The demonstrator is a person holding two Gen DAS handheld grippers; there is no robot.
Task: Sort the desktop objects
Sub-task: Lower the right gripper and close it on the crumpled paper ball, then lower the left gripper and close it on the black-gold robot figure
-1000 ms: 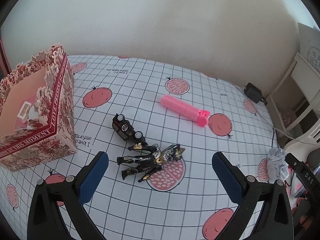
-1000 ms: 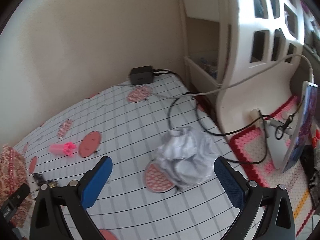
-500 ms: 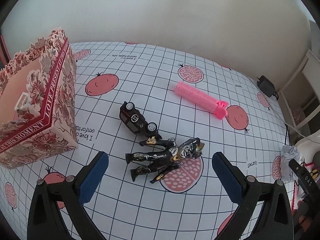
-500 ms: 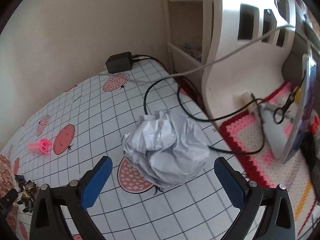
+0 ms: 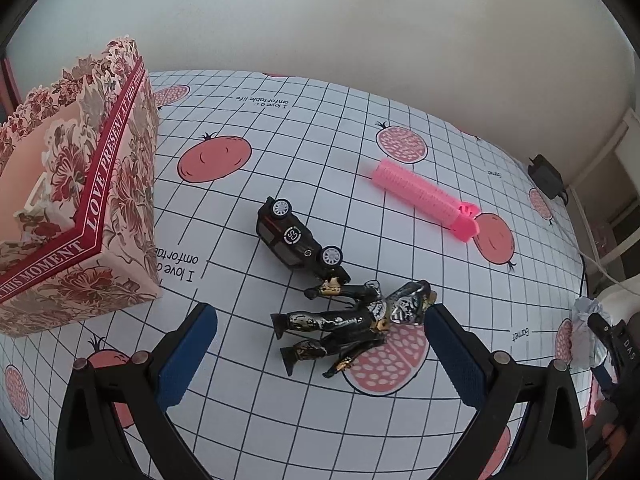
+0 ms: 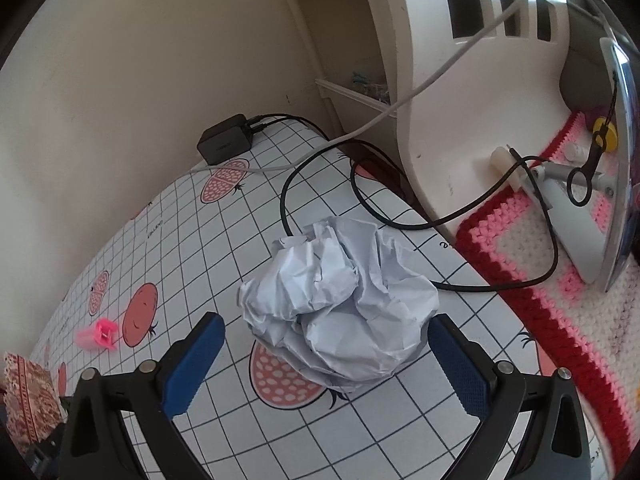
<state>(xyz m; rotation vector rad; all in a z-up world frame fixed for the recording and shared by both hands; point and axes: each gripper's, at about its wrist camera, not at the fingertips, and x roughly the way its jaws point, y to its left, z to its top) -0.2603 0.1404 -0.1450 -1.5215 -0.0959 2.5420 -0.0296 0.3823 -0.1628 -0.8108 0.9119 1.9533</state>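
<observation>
Grippers have both closed in: left gripper (image 5: 320, 344), spread, now brackets the toy figure (image 5: 352, 322); right gripper (image 6: 326, 356), spread, flanks the crumpled paper (image 6: 340, 300), ready to pinch.

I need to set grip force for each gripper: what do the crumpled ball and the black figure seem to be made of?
Crumpled ball: most likely thin white paper, matte, judging by its sharp creases and folds; it should crush easily. Black figure: probably hard moulded plastic, glossy with silver and gold paint, given the highlights on its rigid limbs; metal cannot be ruled out.
</observation>
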